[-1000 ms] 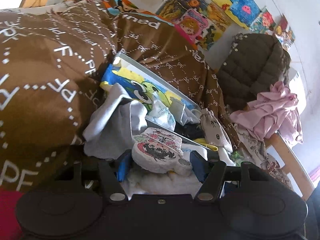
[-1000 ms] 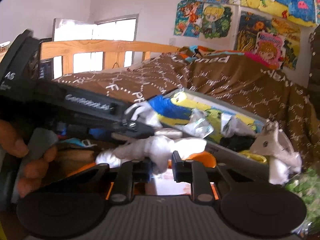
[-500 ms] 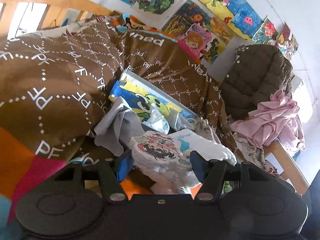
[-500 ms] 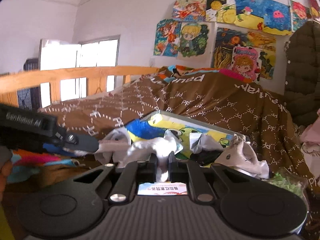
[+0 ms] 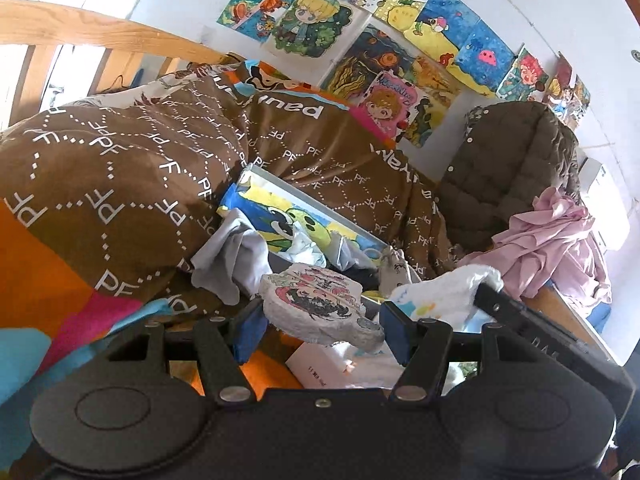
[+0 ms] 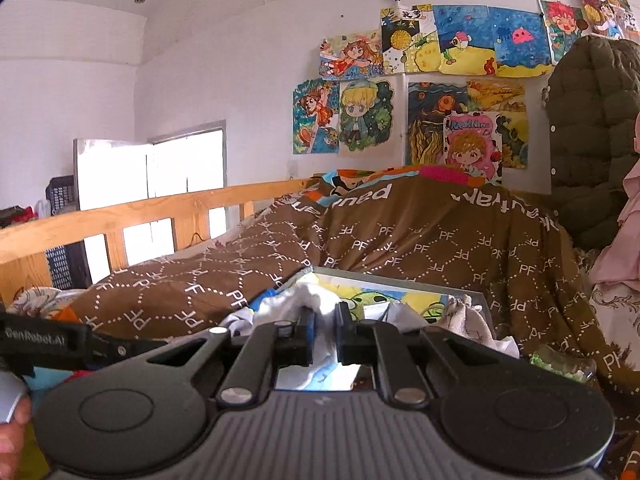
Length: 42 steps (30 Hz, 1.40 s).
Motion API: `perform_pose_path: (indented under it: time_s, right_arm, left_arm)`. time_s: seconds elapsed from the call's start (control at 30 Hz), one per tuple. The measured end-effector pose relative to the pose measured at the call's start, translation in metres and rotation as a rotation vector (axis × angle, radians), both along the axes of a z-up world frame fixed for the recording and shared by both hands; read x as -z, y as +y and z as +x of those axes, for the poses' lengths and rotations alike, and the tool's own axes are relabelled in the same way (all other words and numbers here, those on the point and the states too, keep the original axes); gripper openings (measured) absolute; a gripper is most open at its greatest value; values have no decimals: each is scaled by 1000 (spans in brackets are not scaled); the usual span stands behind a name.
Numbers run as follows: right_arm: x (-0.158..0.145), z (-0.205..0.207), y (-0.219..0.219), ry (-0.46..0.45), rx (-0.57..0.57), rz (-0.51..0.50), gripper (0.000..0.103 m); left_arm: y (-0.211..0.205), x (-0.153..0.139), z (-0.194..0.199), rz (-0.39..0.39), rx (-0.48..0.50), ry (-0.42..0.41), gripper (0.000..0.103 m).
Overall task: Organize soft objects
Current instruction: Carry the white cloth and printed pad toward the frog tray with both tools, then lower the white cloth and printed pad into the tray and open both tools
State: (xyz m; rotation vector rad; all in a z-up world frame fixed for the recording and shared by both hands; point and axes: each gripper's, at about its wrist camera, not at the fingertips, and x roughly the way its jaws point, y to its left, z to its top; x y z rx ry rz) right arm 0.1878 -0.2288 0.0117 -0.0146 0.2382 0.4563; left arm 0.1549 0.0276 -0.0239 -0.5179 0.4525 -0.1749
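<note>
**Two soft items aloft over a cluttered bed, each held on a slim margin**

Both of a person's hand-held grippers carry something above a bed heaped with a brown patterned quilt, where an open box with a cartoon-printed lid spills over with socks and cloth.

The risk sits first with the left gripper. Its cargo, a flat plush cushion printed with a cartoon figure, lies crosswise between the fingers, wider than it is thick, with one end drooping past the right-hand pad. A quick swing or a tilt could let it pivot out and drop onto the white carton just below, or into the loose clothes around the box. The second hazard is snagging: the white printed cloth in the right gripper trails downward, and its hanging tail could catch on the box rim or on the other gripper's arm, which crosses close by in both views.

As for the jaws, the left pair stands a good way apart, pressed on the cushion's two edges. The right pair is pinched nearly together, with only a thin fold of the white cloth bunched between the pads; a fold that thin may slide free under its own weight.
</note>
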Motion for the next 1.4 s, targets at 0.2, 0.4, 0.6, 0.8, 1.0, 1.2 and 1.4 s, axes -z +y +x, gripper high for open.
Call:
perform_pose_path:
  time_s: [0.2,0.4,0.6,0.8,1.0,1.2,1.4]
  right_arm:
    - [-1,3,2,3,-17,7,8]
    - [-2,8,-2,-2,-23,35,8]
    - [-4,19,1,-22,-61,47,8]
    - [-13,55,6,-37,-85,91,8]
    - [-10,115,2,-41,-77,119,8]
    - [6,165,5,-39,-71,74,8]
    - [25,199,2,23,-33,83,8]
  left_arm:
    - [-4,0,1,19,4,-5,64]
    - [-3,1,6,9,-7,-8,64]
    - [2,-7,23,10,-19,-61,64]
    - [3,-15,60,64,-16,-117,64]
    - [-4,-13,119,106,-18,-169,64]
    - [-5,3,179,106,-31,-153,64]
    - [-10,28,218,82,-11,-62,64]
